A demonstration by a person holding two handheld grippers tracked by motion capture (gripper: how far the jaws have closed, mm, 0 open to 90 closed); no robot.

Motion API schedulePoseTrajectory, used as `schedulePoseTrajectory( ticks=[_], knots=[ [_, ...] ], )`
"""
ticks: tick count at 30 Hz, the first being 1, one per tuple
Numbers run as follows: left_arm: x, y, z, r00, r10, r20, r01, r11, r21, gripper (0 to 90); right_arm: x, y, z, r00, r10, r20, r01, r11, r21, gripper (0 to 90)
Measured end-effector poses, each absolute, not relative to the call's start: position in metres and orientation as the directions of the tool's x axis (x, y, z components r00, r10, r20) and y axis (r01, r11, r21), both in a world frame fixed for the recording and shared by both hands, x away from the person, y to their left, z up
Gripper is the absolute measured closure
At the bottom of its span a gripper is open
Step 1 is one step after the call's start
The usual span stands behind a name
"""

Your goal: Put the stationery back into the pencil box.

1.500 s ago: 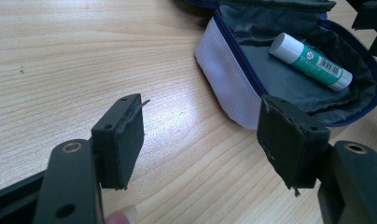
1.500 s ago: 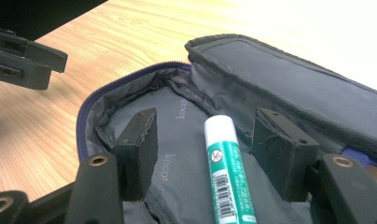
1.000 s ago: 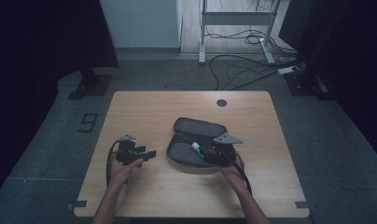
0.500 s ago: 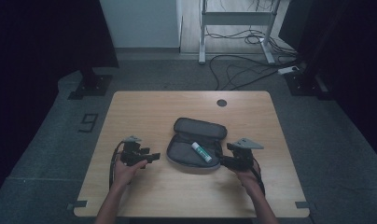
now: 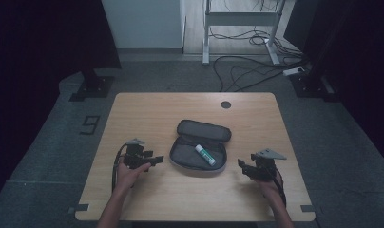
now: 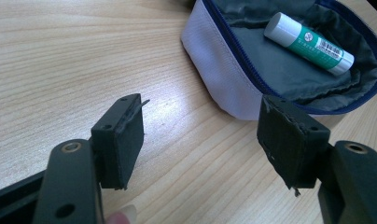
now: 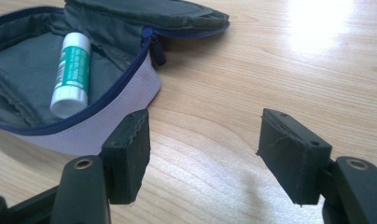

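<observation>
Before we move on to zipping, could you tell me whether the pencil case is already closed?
No, the pencil case lies unzipped on the table, with the glue stick visible inside on its grey lining.

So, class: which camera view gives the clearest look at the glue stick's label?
The left gripper view: the glue stick lies close, with green label, barcode and white cap sharp inside the open pencil case. The right gripper view shows it foreshortened, its label at an angle. In the high view it is small, the label unreadable.
</observation>
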State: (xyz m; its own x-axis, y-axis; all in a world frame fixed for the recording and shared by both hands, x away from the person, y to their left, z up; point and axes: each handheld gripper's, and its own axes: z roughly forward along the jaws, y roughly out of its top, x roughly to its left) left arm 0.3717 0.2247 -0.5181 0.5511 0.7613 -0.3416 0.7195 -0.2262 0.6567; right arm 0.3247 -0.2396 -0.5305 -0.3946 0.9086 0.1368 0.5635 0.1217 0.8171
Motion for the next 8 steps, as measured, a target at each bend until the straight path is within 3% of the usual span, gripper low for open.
schedulePoseTrajectory(
  ticks=[8],
  knots=[
    [0.3705,0.2235,-0.5169,0.555,0.759,-0.34,0.716,-0.228,0.66,32.1,0.325,-0.238,-0.5311,-0.393,0.912,0.121,0.572,0.139,0.808,33.0]
  ],
)
